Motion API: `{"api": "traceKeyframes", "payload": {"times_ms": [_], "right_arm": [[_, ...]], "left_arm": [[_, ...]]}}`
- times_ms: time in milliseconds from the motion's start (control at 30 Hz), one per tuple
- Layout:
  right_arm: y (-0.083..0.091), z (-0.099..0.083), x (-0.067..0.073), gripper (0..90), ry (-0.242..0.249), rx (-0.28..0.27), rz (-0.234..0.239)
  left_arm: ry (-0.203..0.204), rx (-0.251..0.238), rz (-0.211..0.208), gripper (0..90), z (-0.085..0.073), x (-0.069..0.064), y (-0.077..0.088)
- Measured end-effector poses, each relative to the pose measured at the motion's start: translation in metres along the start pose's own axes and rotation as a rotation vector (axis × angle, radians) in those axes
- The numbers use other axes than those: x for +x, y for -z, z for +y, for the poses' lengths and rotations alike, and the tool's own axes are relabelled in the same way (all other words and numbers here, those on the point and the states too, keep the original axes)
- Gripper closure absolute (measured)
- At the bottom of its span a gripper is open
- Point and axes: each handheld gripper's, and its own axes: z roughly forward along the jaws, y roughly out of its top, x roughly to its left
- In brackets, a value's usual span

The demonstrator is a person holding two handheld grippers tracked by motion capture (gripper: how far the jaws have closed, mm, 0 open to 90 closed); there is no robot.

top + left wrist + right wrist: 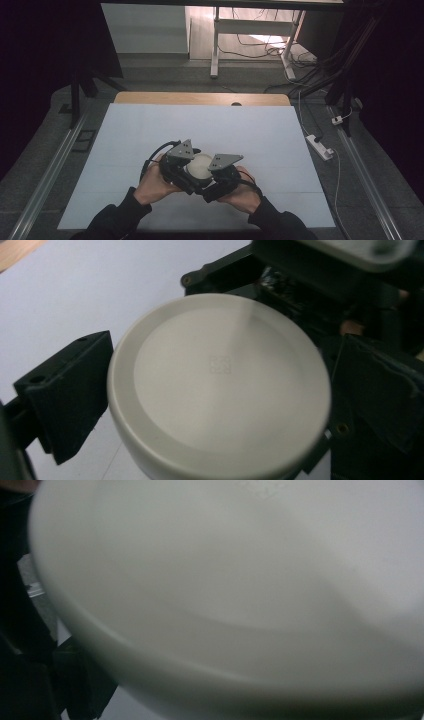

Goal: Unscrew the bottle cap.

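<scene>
Cream-white and smooth, the round lidded container [199, 167] sits between both grippers near the front middle of the table [150, 135], which is covered in a pale sheet. In the left gripper view its flat top with a small embossed square faces the camera, and the left gripper [220, 390] has its jaws apart on either side of the container's wall, apparently touching it, though how firmly I cannot tell. The right gripper [222, 175] meets the container from the opposite side; its own view is too close and blurred to show how its jaws stand.

To do this step well, I judge that one gripper should hold the body steady while the other takes the lid squarely, since the glossy curved surface could slip.

Both hands come in low from the near edge, wrists angled inward, and the grippers' grey plates tilt toward each other.
</scene>
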Motion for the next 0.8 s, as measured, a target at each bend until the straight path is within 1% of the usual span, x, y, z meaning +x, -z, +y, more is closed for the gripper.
{"api": "traceKeyframes", "payload": {"times_ms": [33,67,100,133,167,200,233,267,300,367,433,500,600,633,667,733,767,800], "right_arm": [[0.000,0.000,0.000,6.8,0.005,-0.001,0.010],[0.001,0.000,0.001,6.8,0.008,-0.002,0.020],[0.001,0.000,0.002,6.8,0.011,-0.003,0.029],[0.001,0.001,0.002,6.8,0.022,-0.005,0.038],[0.001,0.001,0.002,6.8,0.022,-0.005,0.038],[0.001,0.002,0.005,6.8,0.030,-0.009,0.060],[0.001,0.002,0.006,6.8,0.038,-0.011,0.070],[0.001,0.003,0.008,6.8,0.042,-0.015,0.081],[0.001,0.003,0.009,6.8,0.049,-0.014,0.090],[0.001,0.004,0.012,6.8,0.059,-0.017,0.101],[0.001,0.004,0.013,6.8,0.066,-0.017,0.108],[0.001,0.004,0.014,6.8,0.067,-0.016,0.108],[0.001,0.004,0.013,6.8,0.064,-0.013,0.098],[0.001,0.004,0.013,6.8,0.059,-0.011,0.092],[0.001,0.004,0.012,6.8,0.057,-0.007,0.084],[0.000,0.004,0.012,6.8,0.043,0.001,0.069],[0.000,0.003,0.011,6.8,0.038,0.003,0.059],[0.000,0.003,0.010,6.8,0.030,0.006,0.053]], "left_arm": [[-0.016,0.002,-0.006,0.0,0.000,0.001,0.003],[-0.016,0.002,-0.006,0.0,0.000,0.001,0.003],[-0.047,0.003,-0.039,0.0,-0.002,0.003,0.007],[-0.055,0.002,-0.060,0.0,-0.003,0.005,0.009],[-0.055,0.002,-0.060,0.0,-0.003,0.005,0.009],[-0.067,0.001,-0.078,0.0,-0.004,0.006,0.010],[-0.078,0.004,-0.097,0.0,-0.005,0.006,0.011],[-0.097,0.011,-0.110,0.0,-0.006,0.006,0.010],[-0.107,0.017,-0.117,1.0,-0.006,0.006,0.010],[-0.119,0.025,-0.131,2.0,-0.008,0.006,0.009],[-0.130,0.017,-0.153,5.0,-0.009,0.006,0.010],[-0.135,0.014,-0.153,7.5,-0.009,0.006,0.010],[-0.116,0.017,-0.134,7.8,-0.009,0.005,0.009],[-0.116,0.017,-0.134,7.9,-0.009,0.005,0.009],[-0.100,0.022,-0.112,7.9,-0.008,0.005,0.008],[-0.081,0.030,-0.086,8.0,-0.007,0.004,0.006],[-0.081,0.030,-0.086,8.0,-0.007,0.004,0.006],[-0.054,0.032,-0.058,8.1,-0.006,0.003,0.004]]}}
